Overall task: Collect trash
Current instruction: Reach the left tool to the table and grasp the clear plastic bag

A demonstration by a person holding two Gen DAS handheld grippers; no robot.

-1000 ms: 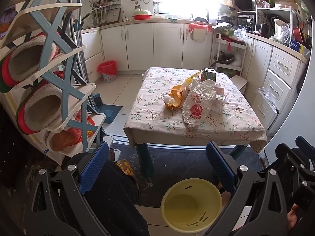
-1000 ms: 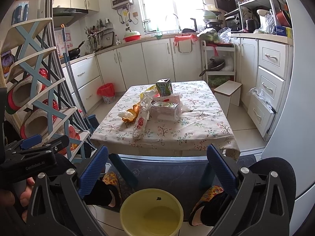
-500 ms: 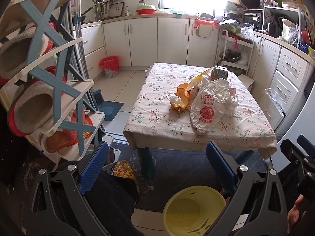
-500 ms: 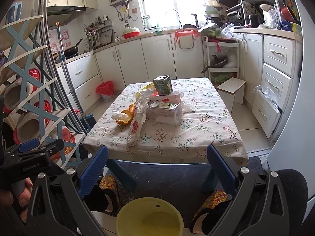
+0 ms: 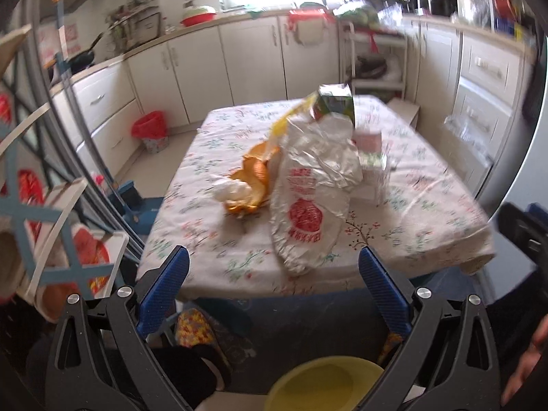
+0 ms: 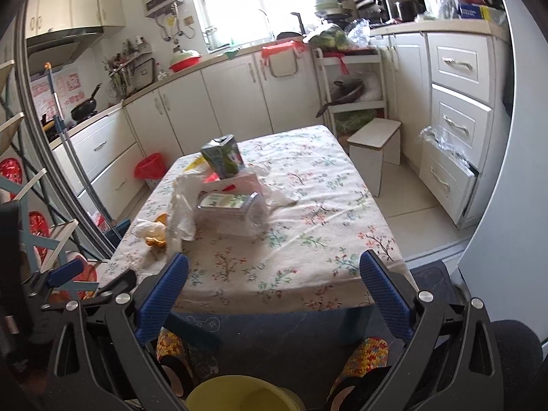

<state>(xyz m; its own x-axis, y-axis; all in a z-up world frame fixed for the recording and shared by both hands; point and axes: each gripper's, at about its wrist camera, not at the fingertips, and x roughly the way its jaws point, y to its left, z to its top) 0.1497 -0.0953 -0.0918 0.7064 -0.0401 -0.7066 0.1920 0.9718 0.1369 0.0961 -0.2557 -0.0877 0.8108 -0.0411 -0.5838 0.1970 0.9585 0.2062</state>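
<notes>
A low table with a floral cloth [image 5: 219,239] [image 6: 308,239] holds the trash: a crumpled plastic bag with red print [image 5: 308,202] [image 6: 183,212], orange peel with a white tissue [image 5: 246,185] [image 6: 154,234], a green carton [image 5: 335,104] [image 6: 222,157], a clear plastic box [image 6: 233,212] and a yellow wrapper [image 5: 291,116]. A yellow bin [image 5: 325,387] [image 6: 243,394] stands on the floor below. My left gripper [image 5: 270,284] is open and empty before the table's near edge. My right gripper [image 6: 274,287] is open and empty too.
A shoe rack with slippers [image 5: 51,239] stands left. White kitchen cabinets [image 6: 239,102] run along the back and right. A red-lined bin [image 5: 150,130] sits by the cabinets, a small white stool [image 6: 373,144] beyond the table. Patterned slippers [image 6: 363,352] lie underfoot.
Both grippers have moved closer to the table, which now fills more of each view. The left view is blurred by motion. Both stay open.
</notes>
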